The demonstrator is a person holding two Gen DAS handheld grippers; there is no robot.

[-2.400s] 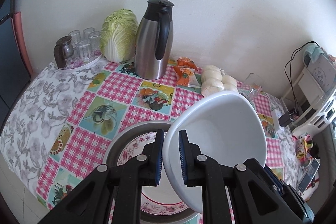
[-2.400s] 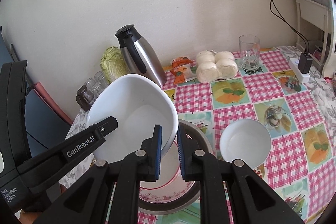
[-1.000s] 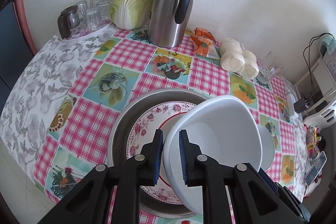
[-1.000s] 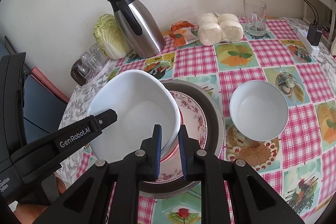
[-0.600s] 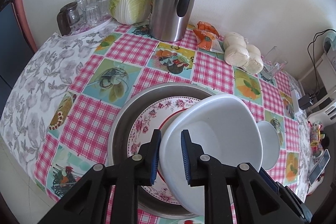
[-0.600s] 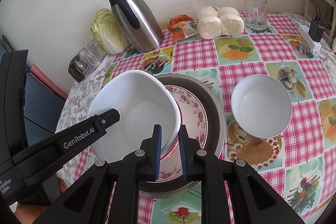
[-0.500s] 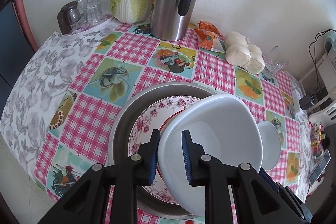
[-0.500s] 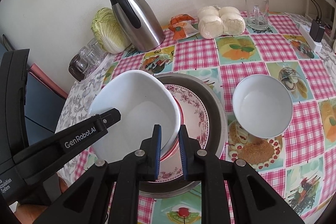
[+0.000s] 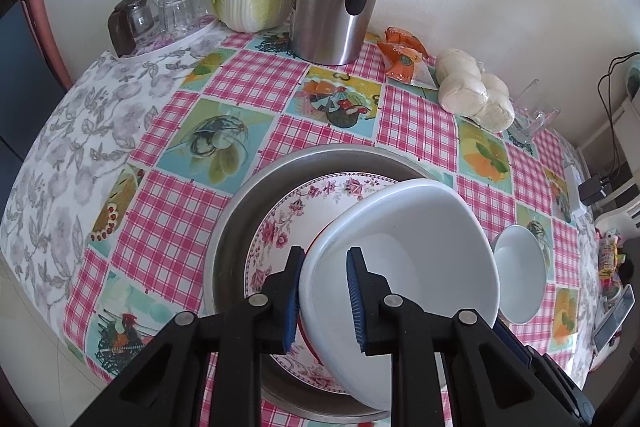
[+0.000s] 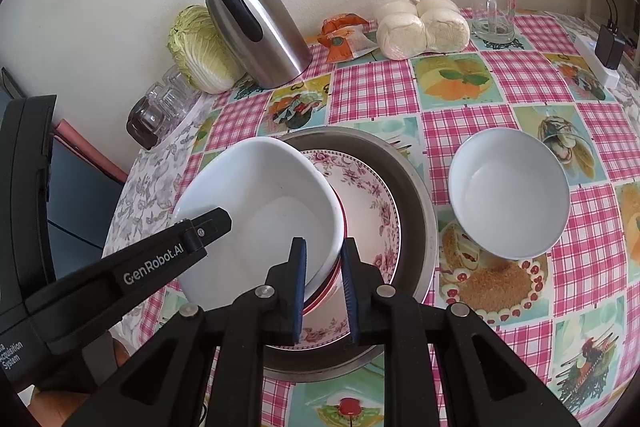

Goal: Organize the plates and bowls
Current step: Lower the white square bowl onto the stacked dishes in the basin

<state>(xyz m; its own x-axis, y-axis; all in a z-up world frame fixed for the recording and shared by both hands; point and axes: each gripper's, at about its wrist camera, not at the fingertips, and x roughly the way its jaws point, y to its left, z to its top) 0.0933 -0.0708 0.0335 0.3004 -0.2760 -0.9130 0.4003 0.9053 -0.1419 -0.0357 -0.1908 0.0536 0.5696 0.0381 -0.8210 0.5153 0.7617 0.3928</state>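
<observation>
Two grippers: your left gripper (image 9: 323,297) and right gripper (image 10: 323,293) each straddle the large white bowl's (image 10: 260,215) rim, jaws slightly parted.
Bowl position: tilted over the floral plate (image 10: 372,211) inside the metal basin (image 10: 416,195).
Small white bowl (image 10: 508,193): beside the basin.

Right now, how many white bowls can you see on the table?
2. The large white bowl sits tilted on the floral plate in the metal basin, both grippers at its rim; the small white bowl stands right of the basin.
</observation>
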